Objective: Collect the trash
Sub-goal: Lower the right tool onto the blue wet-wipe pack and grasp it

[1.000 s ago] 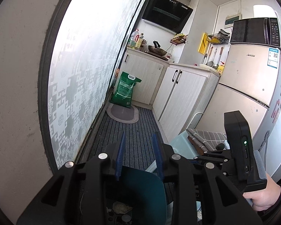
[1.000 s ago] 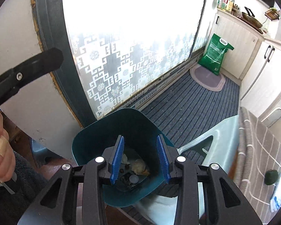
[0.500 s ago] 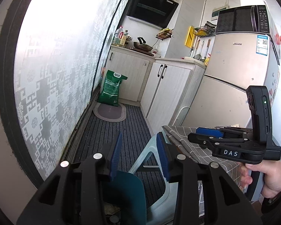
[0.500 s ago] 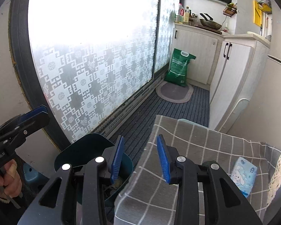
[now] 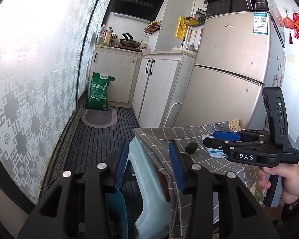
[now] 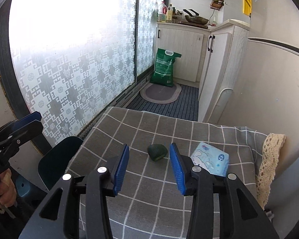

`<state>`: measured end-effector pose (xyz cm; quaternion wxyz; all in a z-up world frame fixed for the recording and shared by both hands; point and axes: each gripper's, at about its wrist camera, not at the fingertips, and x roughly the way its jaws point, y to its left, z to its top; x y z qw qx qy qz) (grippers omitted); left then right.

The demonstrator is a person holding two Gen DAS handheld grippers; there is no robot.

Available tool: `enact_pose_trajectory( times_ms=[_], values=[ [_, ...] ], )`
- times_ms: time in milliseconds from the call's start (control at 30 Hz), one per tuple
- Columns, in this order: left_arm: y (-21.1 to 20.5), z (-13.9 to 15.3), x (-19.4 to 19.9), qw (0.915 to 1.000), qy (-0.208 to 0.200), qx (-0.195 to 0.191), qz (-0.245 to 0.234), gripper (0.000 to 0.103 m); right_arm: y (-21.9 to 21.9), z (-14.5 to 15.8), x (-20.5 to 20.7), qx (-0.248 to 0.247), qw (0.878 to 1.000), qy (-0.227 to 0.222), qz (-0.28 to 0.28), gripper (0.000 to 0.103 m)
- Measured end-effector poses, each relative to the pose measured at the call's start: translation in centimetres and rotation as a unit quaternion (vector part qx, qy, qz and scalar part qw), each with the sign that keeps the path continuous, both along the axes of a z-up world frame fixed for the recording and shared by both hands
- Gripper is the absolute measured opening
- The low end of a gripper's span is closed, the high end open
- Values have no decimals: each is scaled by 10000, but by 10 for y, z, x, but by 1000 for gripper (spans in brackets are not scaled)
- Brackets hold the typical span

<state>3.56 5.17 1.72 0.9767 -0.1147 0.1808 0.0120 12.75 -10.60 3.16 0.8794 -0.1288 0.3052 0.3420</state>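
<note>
Room: narrow kitchen with a patterned frosted window (image 6: 73, 63) along one side, white cabinets (image 5: 155, 87) and a fridge (image 5: 229, 65) on the other, a green sack (image 6: 164, 67) and an oval mat (image 6: 160, 92) on the striped floor.
Tabletop: covered with a grey checked cloth (image 6: 159, 195); a lace edge (image 6: 269, 159) hangs at its far right side.
Right tool (image 6: 148, 169): jaws spread wide, blue pads (image 6: 120, 167) holding nothing; it hangs over the cloth without touching it, pointing at the dark lump.
Left tool (image 5: 148, 166): jaws also spread wide and empty, held off the tabletop's edge above a pale blue stool (image 5: 149, 189); in the right view it shows at the far left, in the person's left hand (image 6: 2, 187).
Trash: a small dark green, rounded lump (image 6: 157, 151) lies on the cloth, just ahead of the right tool's tips and closer to the right pad.
Tissue pack: a flat blue-and-white packet (image 6: 210, 159) lies just beside the lump, partly behind the right finger.
Bin: a dark teal bin (image 6: 57, 159) stands below the tabletop's left edge, near the window; only its rim and wall show.
</note>
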Motion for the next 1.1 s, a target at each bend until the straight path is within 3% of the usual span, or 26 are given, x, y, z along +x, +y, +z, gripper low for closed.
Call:
enact_pose_trajectory(
  times_ms=[167, 267, 700, 933, 1100],
  values=[
    [-19, 0, 15, 9997, 33, 92, -207, 46, -21, -5, 5, -21, 9995, -59, -322, 63],
    [-25, 0, 23, 9997, 60, 60, -235, 47, -26, -10, 6, -142, 9989, -84, -450, 69],
    [-49, -4, 60, 9986, 291, 20, -433, 51, -32, -45, 24, -442, 9947, 295, -881, 78],
    [-60, -7, 80, 9978, 447, 4, -491, 53, -39, -49, 44, -433, 9885, 350, -1403, 78],
    [-71, -14, 95, 9956, 709, 139, -602, 54, -46, -53, 51, -419, 9886, 423, -1383, 78]
  ],
)
